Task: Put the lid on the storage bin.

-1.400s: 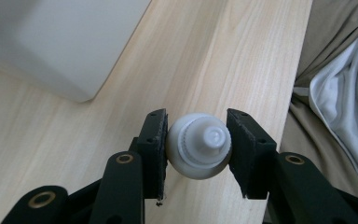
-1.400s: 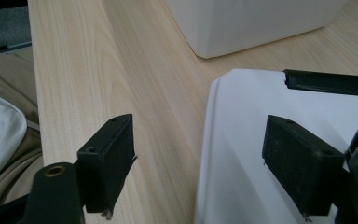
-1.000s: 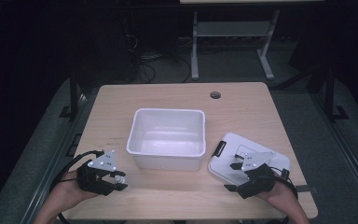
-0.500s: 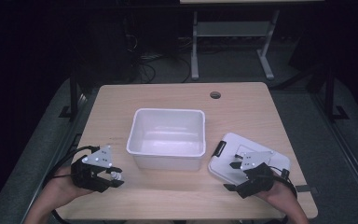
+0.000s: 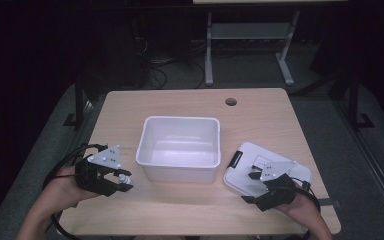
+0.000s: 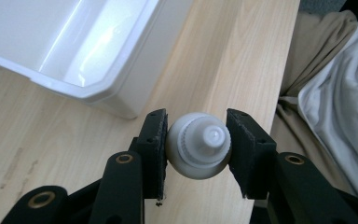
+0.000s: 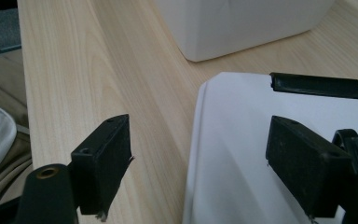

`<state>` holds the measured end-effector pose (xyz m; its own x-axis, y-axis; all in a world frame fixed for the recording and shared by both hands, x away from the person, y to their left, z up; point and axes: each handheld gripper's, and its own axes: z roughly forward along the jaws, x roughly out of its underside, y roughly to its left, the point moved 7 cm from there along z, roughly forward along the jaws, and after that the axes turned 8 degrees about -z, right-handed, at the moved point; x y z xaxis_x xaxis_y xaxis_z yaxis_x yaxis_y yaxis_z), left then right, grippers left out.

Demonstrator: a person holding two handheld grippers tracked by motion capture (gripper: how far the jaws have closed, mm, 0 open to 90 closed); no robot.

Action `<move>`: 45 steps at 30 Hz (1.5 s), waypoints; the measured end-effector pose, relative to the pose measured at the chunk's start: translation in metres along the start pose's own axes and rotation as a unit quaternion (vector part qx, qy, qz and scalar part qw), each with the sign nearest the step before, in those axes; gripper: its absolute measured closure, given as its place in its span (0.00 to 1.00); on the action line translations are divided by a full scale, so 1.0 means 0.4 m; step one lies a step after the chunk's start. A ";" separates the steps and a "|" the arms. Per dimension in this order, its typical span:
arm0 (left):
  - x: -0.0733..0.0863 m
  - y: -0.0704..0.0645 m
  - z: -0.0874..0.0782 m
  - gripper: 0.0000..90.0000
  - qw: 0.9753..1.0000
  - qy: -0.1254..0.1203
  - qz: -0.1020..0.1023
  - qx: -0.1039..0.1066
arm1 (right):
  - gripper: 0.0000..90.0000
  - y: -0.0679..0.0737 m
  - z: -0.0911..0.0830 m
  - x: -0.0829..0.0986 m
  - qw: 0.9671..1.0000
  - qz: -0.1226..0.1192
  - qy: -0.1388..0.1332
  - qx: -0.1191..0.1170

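Note:
A white plastic bin [image 5: 179, 146] stands empty in the middle of the table. My left gripper [image 5: 120, 180] is at the front left, shut on a small white ridged cap [image 6: 199, 144], which also appears as a small white cap [image 5: 124, 178] in the high view. The bin's corner [image 6: 98, 65] lies just beyond the jaws. My right gripper [image 5: 256, 176] is open at the front right, over the near-left edge of a flat white lid [image 5: 245, 170]. One jaw hangs over the wood, the other over the white lid [image 7: 261, 149] with its black latch [image 7: 318, 85].
The wooden table [image 5: 190, 105] has a round cable hole [image 5: 231, 102] at the back. Its front edge is close behind both hands. A metal stand [image 5: 245, 45] and cables sit on the dark floor beyond. Clothing [image 6: 335, 88] lies past the table edge.
My left gripper has drifted a little left and back toward the person, then eased right again, still holding the cap. The right gripper has barely moved.

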<state>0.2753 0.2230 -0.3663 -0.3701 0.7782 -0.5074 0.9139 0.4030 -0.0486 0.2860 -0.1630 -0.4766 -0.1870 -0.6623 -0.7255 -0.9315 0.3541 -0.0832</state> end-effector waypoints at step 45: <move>-0.165 0.112 -0.018 0.66 0.999 -0.028 -0.003 -0.019 | 0.24 -0.001 -0.019 0.001 1.000 0.005 -0.012 -0.001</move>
<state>0.3395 0.1932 -0.3290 -0.3642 0.7476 -0.5555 0.9045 0.4261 -0.0196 0.2839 -0.1684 -0.4719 -0.1882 -0.6431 -0.7423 -0.9305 0.3586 -0.0747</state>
